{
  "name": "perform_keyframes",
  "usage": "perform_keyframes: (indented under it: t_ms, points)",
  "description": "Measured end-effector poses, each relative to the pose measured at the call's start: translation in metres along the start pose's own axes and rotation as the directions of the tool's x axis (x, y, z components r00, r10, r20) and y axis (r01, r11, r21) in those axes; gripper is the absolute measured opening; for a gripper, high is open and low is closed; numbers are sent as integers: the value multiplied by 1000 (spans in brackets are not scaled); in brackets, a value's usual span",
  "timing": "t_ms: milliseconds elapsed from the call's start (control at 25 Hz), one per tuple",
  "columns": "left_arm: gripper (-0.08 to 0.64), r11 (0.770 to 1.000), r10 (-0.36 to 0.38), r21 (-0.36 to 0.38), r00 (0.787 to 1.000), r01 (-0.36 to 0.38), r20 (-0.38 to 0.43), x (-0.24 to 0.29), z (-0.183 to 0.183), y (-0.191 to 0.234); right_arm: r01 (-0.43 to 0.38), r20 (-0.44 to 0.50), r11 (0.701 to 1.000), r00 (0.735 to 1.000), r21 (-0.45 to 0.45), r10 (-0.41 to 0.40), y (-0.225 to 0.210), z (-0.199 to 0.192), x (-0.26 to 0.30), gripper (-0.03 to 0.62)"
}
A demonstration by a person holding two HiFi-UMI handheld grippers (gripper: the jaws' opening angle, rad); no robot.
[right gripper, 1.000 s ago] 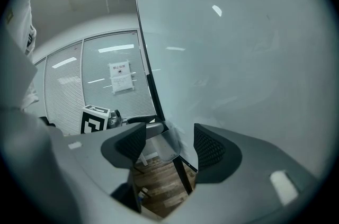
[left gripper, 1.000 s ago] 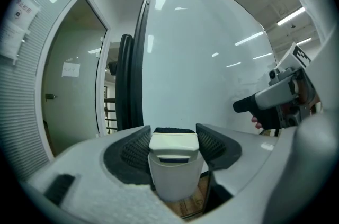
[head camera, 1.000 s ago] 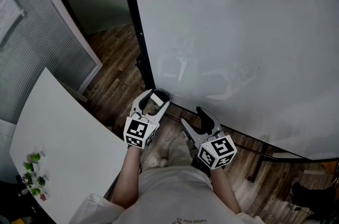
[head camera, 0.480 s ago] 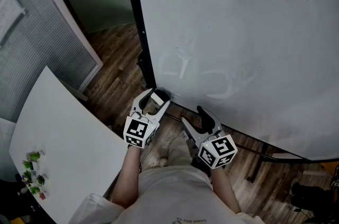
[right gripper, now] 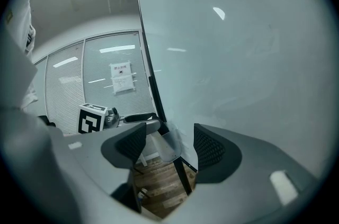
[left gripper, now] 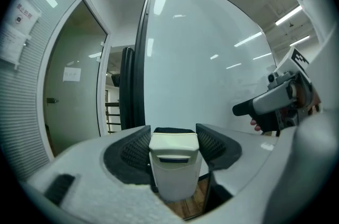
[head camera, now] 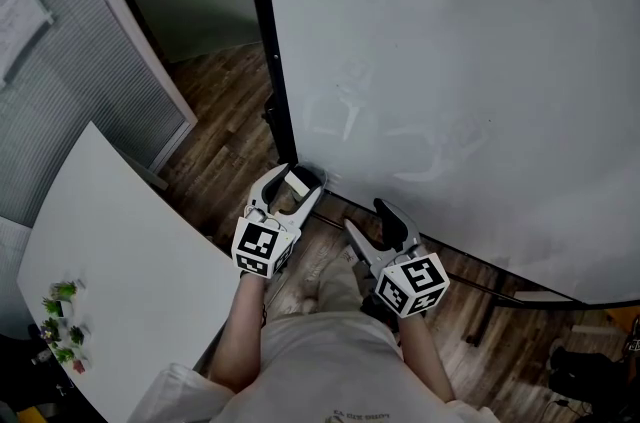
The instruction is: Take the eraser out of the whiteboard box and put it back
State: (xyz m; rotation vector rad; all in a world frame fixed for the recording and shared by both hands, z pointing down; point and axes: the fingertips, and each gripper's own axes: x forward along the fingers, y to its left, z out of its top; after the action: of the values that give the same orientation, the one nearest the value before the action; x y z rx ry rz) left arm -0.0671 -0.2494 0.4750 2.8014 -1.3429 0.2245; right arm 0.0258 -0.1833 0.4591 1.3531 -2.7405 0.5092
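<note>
Eraser (left gripper: pixel 174 164) flanks hidden, clamped in left hand-held gripper (left gripper: pixel 174 135).

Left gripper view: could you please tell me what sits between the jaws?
The white plastic block eraser, gripped by the left gripper; the left gripper view shows it.

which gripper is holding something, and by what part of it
The left gripper grips the white eraser by its two opposite sides; the right gripper is empty.
</note>
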Motion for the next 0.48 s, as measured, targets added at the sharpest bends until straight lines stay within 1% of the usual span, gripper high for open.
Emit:
perform_keyframes:
  t_ms: [480]
  points:
    - [265, 1000, 10, 11, 1000, -10, 22, -7, 11, -3, -5, 16, 1000, 1000, -6, 5, 1, 3, -10, 284]
